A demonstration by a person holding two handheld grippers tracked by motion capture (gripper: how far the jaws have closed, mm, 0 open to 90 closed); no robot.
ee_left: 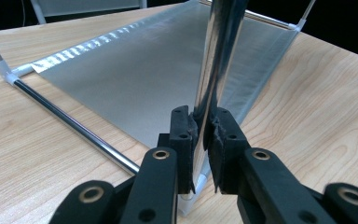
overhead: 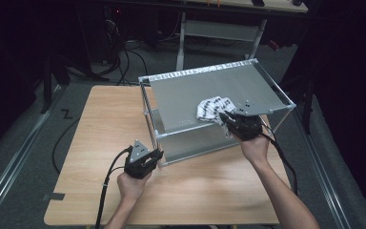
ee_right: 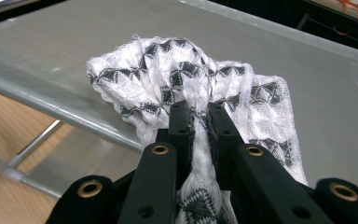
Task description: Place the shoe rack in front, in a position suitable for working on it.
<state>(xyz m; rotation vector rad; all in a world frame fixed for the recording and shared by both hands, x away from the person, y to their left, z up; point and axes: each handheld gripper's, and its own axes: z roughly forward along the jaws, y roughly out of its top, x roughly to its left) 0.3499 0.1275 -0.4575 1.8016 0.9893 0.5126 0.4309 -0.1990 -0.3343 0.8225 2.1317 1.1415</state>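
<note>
The patterned cloth lies bunched on the rack's top shelf — soft, light, limp. The right gripper pinches a gathered fold; the left gripper clamps the rack's corner post, steadying it.

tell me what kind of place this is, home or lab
Most likely a lab or recording workspace, not a home: a plain wooden table under a spot of light in a dark room, loose cables on the floor behind it, and a bare metal-framed bench farther back.
</note>
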